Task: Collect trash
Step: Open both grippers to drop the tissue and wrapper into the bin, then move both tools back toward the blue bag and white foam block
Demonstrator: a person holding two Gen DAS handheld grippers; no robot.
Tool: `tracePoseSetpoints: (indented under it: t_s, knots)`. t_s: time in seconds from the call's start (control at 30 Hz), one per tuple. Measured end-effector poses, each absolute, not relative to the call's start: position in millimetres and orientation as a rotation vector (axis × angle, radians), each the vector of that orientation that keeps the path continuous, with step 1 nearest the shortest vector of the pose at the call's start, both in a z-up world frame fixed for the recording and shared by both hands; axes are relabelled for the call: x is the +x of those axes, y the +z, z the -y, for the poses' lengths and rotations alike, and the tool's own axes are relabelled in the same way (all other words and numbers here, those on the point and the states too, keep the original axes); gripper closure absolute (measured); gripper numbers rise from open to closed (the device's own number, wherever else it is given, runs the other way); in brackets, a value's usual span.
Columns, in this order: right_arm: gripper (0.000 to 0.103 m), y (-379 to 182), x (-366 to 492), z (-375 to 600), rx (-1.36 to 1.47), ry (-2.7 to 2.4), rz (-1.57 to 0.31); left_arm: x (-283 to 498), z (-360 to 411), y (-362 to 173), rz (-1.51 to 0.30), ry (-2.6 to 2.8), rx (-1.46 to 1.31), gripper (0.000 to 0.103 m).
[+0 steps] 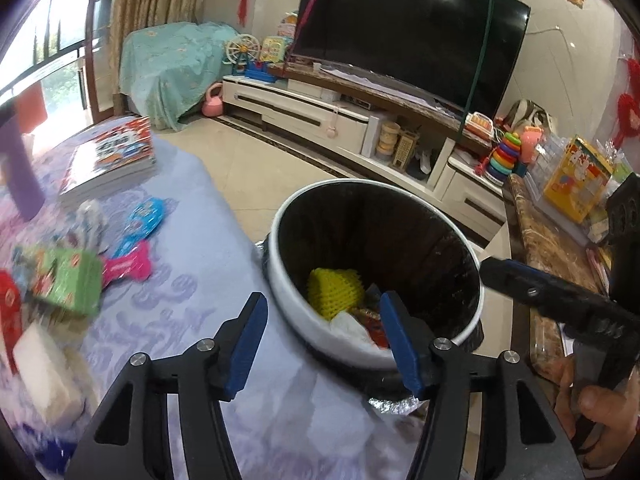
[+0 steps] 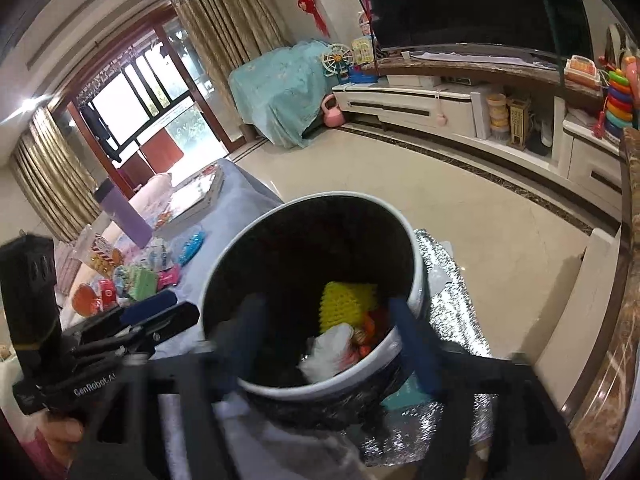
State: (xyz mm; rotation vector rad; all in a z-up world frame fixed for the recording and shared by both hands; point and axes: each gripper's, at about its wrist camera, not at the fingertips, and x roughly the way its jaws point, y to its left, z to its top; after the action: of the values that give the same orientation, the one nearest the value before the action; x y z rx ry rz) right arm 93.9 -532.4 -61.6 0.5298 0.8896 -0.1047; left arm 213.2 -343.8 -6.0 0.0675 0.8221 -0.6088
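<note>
Blue-padded jaws of the left gripper (image 1: 324, 340) are seen parted with nothing between them, poised at the near rim of the white trash bin (image 1: 280, 280), which stands beside the lilac-covered surface (image 1: 180, 300). A yellow spiky item (image 1: 334, 290) and a white wrapper (image 1: 352, 326) are seen inside. Loose packets (image 1: 66, 280) are left on the surface. From the right wrist, the right gripper (image 2: 332, 340) is shown with jaws spread wide and empty over the bin (image 2: 224, 280), the wrapper (image 2: 326, 354) lying below them.
</note>
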Motion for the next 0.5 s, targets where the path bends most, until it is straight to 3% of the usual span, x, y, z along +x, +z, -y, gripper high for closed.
tracePoseSetpoints:
  t_s: [0.5]
  knots:
    - [0.010,-58,84,460,0.564,0.002,-0.883,125,215,-19,-0.847,-0.459,-0.056,0.041]
